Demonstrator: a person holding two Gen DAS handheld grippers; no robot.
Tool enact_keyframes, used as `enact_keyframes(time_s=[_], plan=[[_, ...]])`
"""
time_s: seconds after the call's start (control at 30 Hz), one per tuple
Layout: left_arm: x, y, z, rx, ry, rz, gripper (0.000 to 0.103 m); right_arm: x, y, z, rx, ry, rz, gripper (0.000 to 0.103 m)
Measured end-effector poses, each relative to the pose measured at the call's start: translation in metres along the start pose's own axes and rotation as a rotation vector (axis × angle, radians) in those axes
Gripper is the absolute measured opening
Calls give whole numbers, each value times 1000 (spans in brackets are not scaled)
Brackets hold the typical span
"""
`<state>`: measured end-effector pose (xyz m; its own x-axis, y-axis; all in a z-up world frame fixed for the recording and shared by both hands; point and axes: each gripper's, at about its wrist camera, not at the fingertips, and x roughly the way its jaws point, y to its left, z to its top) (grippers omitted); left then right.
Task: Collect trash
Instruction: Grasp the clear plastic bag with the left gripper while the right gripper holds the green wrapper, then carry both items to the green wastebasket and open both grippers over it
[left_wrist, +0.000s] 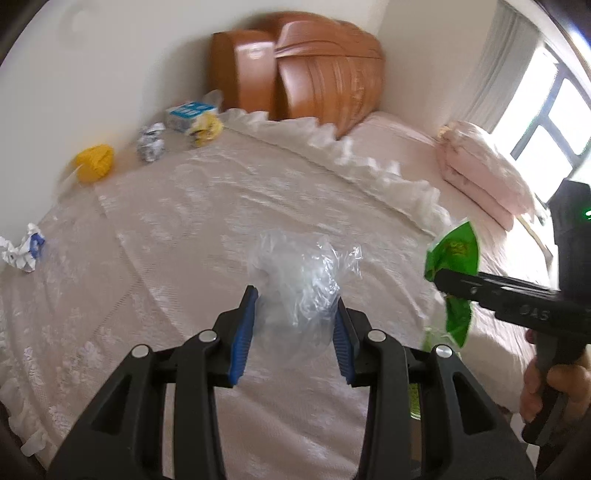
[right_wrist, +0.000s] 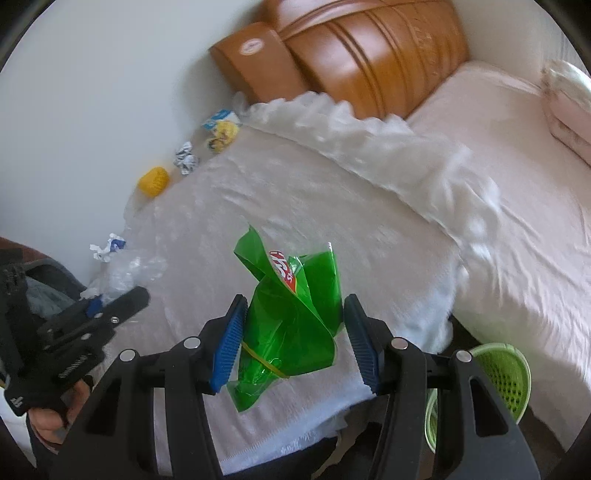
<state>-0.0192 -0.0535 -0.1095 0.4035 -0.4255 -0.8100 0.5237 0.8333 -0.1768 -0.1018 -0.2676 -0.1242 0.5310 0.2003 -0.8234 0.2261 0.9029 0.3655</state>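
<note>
Left wrist view: the left claw (left_wrist: 295, 306) is spread, its blue pads on either side of a clear bag (left_wrist: 299, 280) that lies crumpled on the bed (left_wrist: 184, 206); whether the pads touch it I cannot tell. Just right of the clear bag, the right claw (left_wrist: 441, 277) holds a green bag (left_wrist: 452, 254) off the bed. Along the bed's far left edge lie a yellow wad (left_wrist: 94, 162), a foil ball (left_wrist: 151, 142), a box (left_wrist: 190, 114) and a paper scrap (left_wrist: 22, 249).

Right wrist view: the right claw (right_wrist: 295, 321) stands fairly wide, the green bag (right_wrist: 291, 317) between its pads and against the left pad; no contact shows at the right pad. A green basket (right_wrist: 506, 373) stands beside the bed (right_wrist: 332, 192), at lower right. Left of the green bag, the left claw (right_wrist: 122, 295) sits at the clear bag (right_wrist: 125, 271).
</note>
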Motion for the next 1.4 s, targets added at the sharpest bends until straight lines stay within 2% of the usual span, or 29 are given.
enact_keyframes(time_s=[0.23, 0.47, 0.5, 0.67, 0.87, 1.0, 1.07, 1.13, 1.4], plan=[[-5, -55, -1, 134, -3, -106, 37, -27, -34, -27, 81, -43, -85, 55], [0, -131, -9, 305, 20, -239, 37, -66, -93, -55, 199, -83, -263, 55], [1, -141, -11, 325, 25, -256, 37, -76, -112, -65, 240, -85, -309, 55], [8, -195, -18, 434, 50, -337, 37, -89, -168, -94, 355, -63, -422, 56], [13, -237, -27, 521, 77, -389, 37, -84, -223, -124, 470, -29, -438, 56], [16, -253, -31, 553, 94, -398, 37, -74, -252, -142, 536, 3, -408, 56], [18, -260, -33, 566, 102, -401, 37, -71, -259, -144, 550, 12, -414, 63], [21, -264, -34, 574, 106, -401, 37, -69, -262, -146, 553, 23, -427, 78], [26, -276, -40, 598, 119, -399, 37, -77, -276, -153, 592, 9, -460, 98]])
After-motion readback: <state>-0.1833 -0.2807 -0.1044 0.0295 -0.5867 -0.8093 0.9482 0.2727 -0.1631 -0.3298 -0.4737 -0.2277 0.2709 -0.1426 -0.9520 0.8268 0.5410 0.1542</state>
